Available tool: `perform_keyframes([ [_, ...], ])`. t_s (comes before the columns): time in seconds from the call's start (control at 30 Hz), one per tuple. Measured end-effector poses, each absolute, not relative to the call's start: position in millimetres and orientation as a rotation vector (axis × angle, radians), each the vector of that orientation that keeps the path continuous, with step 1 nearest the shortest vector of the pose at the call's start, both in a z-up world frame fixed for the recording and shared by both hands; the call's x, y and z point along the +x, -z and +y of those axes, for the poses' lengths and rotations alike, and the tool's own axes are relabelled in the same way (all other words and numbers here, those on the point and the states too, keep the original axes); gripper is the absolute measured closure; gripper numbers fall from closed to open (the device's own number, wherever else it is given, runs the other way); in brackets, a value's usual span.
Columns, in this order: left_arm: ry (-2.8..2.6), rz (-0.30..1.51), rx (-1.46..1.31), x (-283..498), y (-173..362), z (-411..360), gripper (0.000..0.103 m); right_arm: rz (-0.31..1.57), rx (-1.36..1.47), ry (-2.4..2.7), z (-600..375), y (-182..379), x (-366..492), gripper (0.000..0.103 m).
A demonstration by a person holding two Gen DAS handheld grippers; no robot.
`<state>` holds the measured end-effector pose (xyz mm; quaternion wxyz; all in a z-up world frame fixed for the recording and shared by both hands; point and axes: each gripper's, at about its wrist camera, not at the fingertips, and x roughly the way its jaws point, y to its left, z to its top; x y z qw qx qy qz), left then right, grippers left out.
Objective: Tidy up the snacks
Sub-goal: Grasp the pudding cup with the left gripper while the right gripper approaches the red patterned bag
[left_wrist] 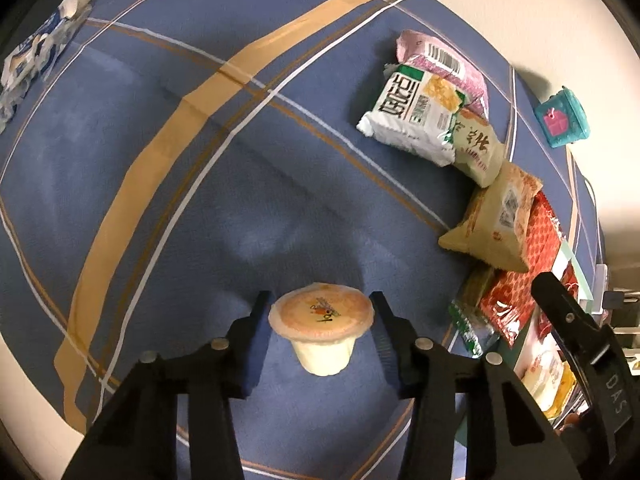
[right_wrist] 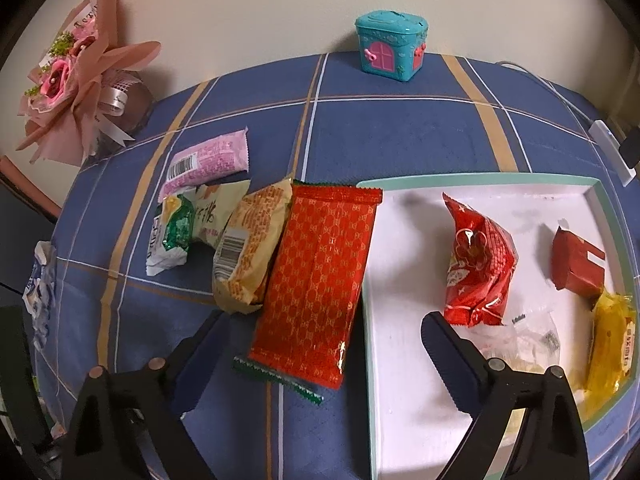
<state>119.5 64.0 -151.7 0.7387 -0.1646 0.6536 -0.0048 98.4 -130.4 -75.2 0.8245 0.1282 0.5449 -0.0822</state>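
Note:
A small cream pudding cup (left_wrist: 322, 320) with an orange-rimmed lid stands on the blue checked cloth. My left gripper (left_wrist: 320, 305) points down at it, and its fingers meet the lid's rim on both sides. A row of snack packets lies to the right: pink (right_wrist: 208, 162), green-and-white (right_wrist: 172, 236), tan (right_wrist: 248, 240) and a long red patterned packet (right_wrist: 320, 276). My right gripper (right_wrist: 324, 320) hangs open above the red packet's near end and the rim of the mint-edged white tray (right_wrist: 480, 178), holding nothing. The tray holds a red bag (right_wrist: 478, 260), a red box (right_wrist: 576, 266) and a yellow packet (right_wrist: 610, 344).
A teal house-shaped box (right_wrist: 390, 50) stands at the back by the wall. A pink flower bouquet (right_wrist: 76, 76) is at the back left. A crumpled blue-and-white wrapper (left_wrist: 36, 52) lies at the cloth's left edge. A green packet (right_wrist: 280, 378) pokes out under the red one.

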Motion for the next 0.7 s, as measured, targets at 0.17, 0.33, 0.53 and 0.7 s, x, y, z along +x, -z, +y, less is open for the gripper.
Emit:
perform_keyframes([
  [0.17, 0.022, 1.411, -0.350, 134, 153, 56, 0.054, 1.165, 0.254, 0.187, -132, 81, 106, 0.009],
  [0.33, 0.008, 1.391, -0.327, 148, 153, 50, 0.054, 1.175, 0.222, 0.192, -128, 89, 115, 0.011],
  [0.53, -0.001, 1.378, -0.319, 162, 157, 46, 0.054, 1.181, 0.199, 0.195, -127, 95, 125, 0.014],
  [0.7, -0.001, 1.374, -0.331, 170, 158, 48, 0.054, 1.171, 0.184, 0.191, -125, 92, 131, 0.016],
])
